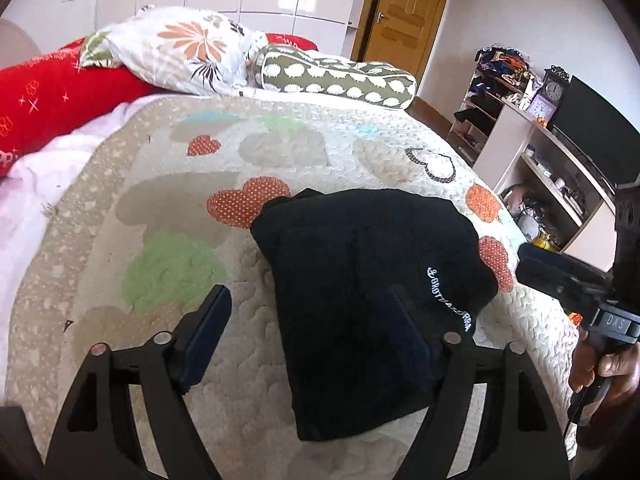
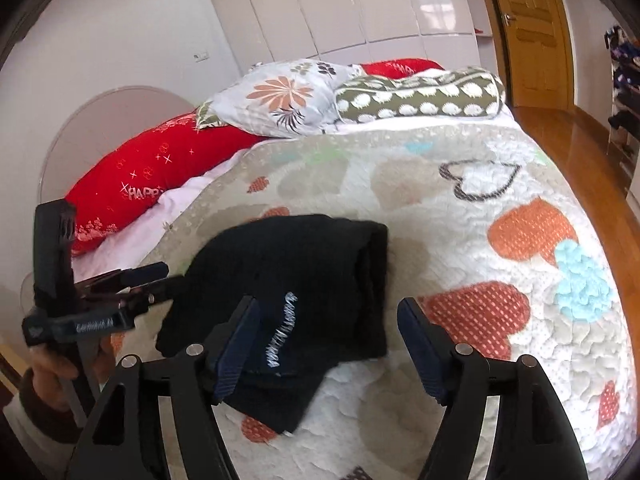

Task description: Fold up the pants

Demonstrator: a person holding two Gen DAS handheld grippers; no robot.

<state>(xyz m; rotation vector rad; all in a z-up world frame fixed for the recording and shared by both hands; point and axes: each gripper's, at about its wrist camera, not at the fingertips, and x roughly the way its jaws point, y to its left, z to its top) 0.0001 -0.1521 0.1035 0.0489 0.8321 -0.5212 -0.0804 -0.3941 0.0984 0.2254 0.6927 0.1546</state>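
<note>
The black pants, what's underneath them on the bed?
The folded black pants lie on the heart-patterned quilt. Whatever pattern sits directly beneath them is covered and cannot be seen.

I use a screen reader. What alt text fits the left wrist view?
Folded black pants lie on a heart-patterned quilt, with the open left claw just above them. The right claw enters at the right edge.

A bed carries everything, covered by a quilted heart-patterned bedspread (image 1: pixel 280 152) over a pale pink sheet (image 1: pixel 48 168). On the bedspread lie folded black pants (image 1: pixel 360 280) with white embroidered lettering. At the far end rest a red pillow (image 2: pixel 160 168), a floral pillow (image 2: pixel 280 96) and an olive spotted bolster (image 2: pixel 420 98).
</note>
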